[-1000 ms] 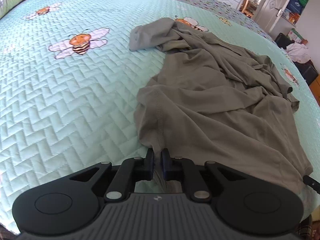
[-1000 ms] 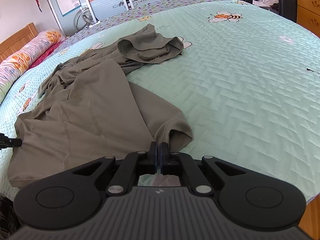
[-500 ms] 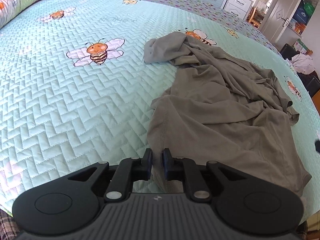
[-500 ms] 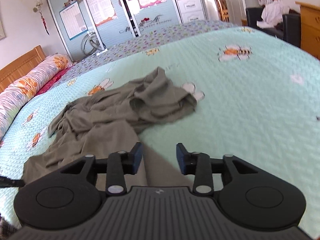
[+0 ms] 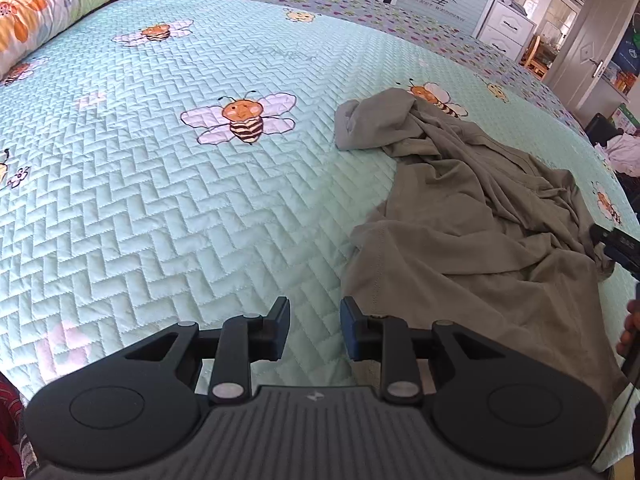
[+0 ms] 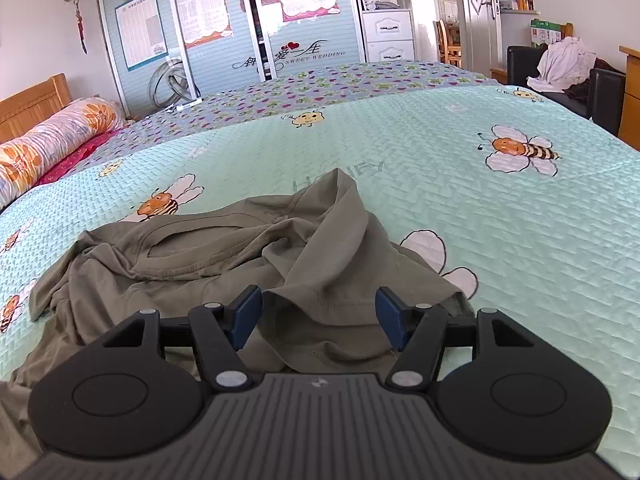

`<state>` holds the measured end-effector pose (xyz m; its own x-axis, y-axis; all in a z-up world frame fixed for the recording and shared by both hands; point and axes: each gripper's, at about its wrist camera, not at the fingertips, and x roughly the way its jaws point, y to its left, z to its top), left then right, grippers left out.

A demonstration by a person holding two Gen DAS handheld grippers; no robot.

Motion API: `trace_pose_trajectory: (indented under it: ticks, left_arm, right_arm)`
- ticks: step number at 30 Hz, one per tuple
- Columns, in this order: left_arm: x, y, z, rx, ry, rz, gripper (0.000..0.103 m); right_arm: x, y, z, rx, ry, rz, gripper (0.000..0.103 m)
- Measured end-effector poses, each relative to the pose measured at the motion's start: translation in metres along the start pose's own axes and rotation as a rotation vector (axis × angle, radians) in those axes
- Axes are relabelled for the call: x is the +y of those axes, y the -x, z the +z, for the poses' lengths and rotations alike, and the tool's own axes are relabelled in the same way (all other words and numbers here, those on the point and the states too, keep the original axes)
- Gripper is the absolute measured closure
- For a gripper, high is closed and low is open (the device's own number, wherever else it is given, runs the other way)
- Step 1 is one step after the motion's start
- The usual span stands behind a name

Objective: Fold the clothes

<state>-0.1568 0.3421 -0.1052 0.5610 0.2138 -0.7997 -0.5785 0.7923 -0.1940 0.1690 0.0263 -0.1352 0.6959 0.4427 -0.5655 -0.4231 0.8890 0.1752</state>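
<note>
I am holding both grippers spread wide and empty over the bed [image 5: 168, 208]: the left gripper [image 5: 314, 322] is hovering just beside the near hem of the crumpled olive shirt [image 5: 460, 216], while the right gripper [image 6: 318, 312] is hanging over its bunched sleeve and collar end.

The olive shirt [image 5: 472, 236] runs under the left gripper's [image 5: 314, 326] body at the bottom of the left wrist view, so its near hem is hidden. At that view's right edge the right gripper [image 5: 616, 244] and a hand [image 5: 630, 332] are cut off. In the right wrist view the shirt's lower part vanishes beneath the gripper body. The posters [image 6: 204, 4] on the wardrobe carry print too small to read.
</note>
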Motion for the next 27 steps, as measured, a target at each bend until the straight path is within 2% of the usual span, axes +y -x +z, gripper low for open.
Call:
trace_pose_trajectory:
  ticks: [2, 3, 4, 5, 6, 8, 11, 16, 19, 22, 27]
  left_arm:
    - [-0.007, -0.001, -0.001, 0.007, -0.02, -0.016, 0.073]
    - [-0.011, -0.002, -0.002, 0.01, -0.032, -0.027, 0.073]
    - [-0.016, -0.002, -0.002, 0.014, -0.043, -0.037, 0.072]
    - [-0.02, -0.003, -0.003, 0.017, -0.054, -0.047, 0.072]
    - [-0.024, -0.003, -0.003, 0.02, -0.066, -0.062, 0.071]
    - [-0.038, -0.004, -0.002, 0.027, -0.088, -0.117, 0.069]
    - [-0.059, -0.006, 0.002, 0.038, -0.119, -0.212, 0.063]
    - [-0.105, -0.017, 0.02, 0.035, -0.123, -0.379, 0.043]
    - [-0.129, -0.034, 0.033, 0.055, -0.065, -0.467, 0.037]
    - [-0.148, -0.057, 0.043, 0.097, 0.002, -0.528, 0.037]
    - [-0.149, -0.085, 0.042, 0.199, 0.194, -0.643, 0.037]
  right_arm:
    - [0.0, -0.007, -0.003, -0.006, 0.01, -0.006, 0.043]
    - [-0.002, -0.009, -0.004, -0.003, 0.007, -0.008, 0.057]
    - [-0.004, -0.009, -0.005, -0.001, -0.003, -0.001, 0.065]
    - [-0.007, -0.009, -0.006, 0.0, -0.015, 0.01, 0.08]
    - [-0.009, -0.007, -0.008, -0.004, -0.028, 0.025, 0.088]
    - [-0.013, 0.0, -0.009, -0.019, -0.053, 0.057, 0.095]
    - [-0.015, 0.017, -0.011, -0.042, -0.089, 0.127, 0.099]
    - [-0.004, 0.049, -0.017, -0.06, -0.102, 0.252, 0.1]
    - [0.006, 0.068, -0.022, -0.066, -0.1, 0.328, 0.1]
    - [0.02, 0.088, -0.03, -0.057, -0.09, 0.401, 0.1]
    - [0.051, 0.124, -0.046, -0.029, -0.03, 0.532, 0.1]
